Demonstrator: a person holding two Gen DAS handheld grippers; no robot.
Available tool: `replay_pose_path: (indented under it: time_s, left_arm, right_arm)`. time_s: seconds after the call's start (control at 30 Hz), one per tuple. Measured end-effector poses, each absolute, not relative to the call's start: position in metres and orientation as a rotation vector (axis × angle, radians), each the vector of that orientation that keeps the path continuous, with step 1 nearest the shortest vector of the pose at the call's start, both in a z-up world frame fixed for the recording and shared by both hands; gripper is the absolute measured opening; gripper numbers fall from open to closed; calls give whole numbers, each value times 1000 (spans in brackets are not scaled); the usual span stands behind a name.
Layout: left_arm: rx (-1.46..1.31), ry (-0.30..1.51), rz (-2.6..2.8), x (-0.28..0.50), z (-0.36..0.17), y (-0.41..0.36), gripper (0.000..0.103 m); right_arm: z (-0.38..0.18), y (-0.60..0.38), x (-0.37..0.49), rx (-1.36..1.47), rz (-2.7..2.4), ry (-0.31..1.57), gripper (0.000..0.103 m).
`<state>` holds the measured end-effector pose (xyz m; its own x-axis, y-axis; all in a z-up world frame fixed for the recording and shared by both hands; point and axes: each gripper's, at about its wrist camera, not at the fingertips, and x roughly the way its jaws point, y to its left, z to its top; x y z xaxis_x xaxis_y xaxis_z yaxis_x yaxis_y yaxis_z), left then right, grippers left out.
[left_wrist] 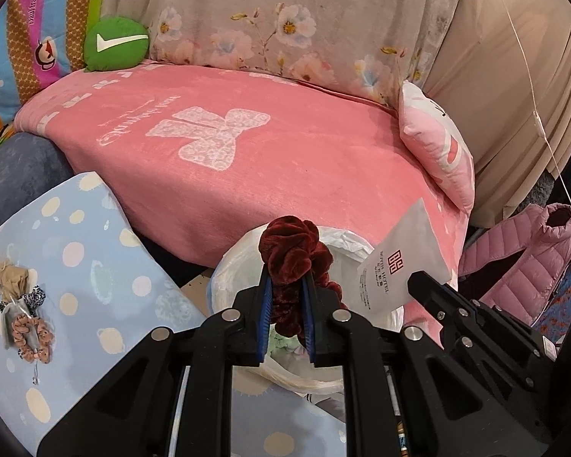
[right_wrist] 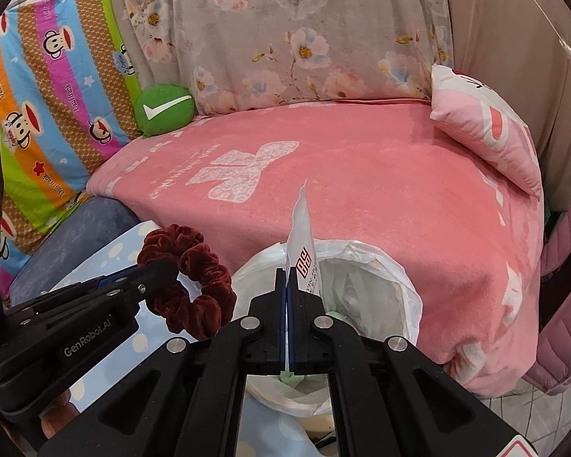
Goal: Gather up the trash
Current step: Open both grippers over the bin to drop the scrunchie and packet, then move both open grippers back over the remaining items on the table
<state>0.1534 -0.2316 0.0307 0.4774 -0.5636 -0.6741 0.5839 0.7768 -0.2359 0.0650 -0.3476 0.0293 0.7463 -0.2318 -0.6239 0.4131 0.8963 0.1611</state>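
At bottom centre, the left hand-held gripper (left_wrist: 287,285) clamps a dark red scrunchie (left_wrist: 293,251), and the right hand-held gripper (right_wrist: 287,280), jaws closed, pinches a white sachet (right_wrist: 300,236). Both hang over the white-lined bin (right_wrist: 384,266), with the pink blanket (right_wrist: 380,175) beyond.

"GenRobot.AI" is read in pale letters on the black left claw (right_wrist: 160,272); "HOTEL" under a red emblem is printed on the white paper sachet (left_wrist: 399,262); a white tick is shown on the round green cushion (right_wrist: 165,111).

pink blanket-covered sofa seat (right_wrist: 361,198), floral backrest cover (right_wrist: 285,38), beige curtain (left_wrist: 514,76), cartoon-striped cloth (right_wrist: 49,95) at left
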Motion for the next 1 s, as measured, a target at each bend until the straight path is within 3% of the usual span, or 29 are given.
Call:
replay_pose_path:
  time_s: [0.13,0.2,0.23,0.27,0.4,0.5,1.0]
  left_arm:
    - [22,812,-725,153,25,-241,19]
    - [33,813,-710,154,22,-245,44]
    - [32,810,-692,155,22,-245,64]
    - [24,797,-671,156,23,-244,68]
    - [33,788,-633,159,22,-239,69]
    - [46,776,-610,159,22,-234,69]
    - [17,757,-531,161,29,-195,69]
  right_arm:
    - [24,-356,63,305,-372,645,1]
    - [21,-358,63,300,-381,647,3]
    - [21,-358,63,299,-386,641,5]
    - [20,-358,62,299,-391,643,11]
    - [18,-359,63,296,-400,639,30]
    - [18,-357,63,299,-398,635,37]
    - [25,-331,60,250,-376,626,52]
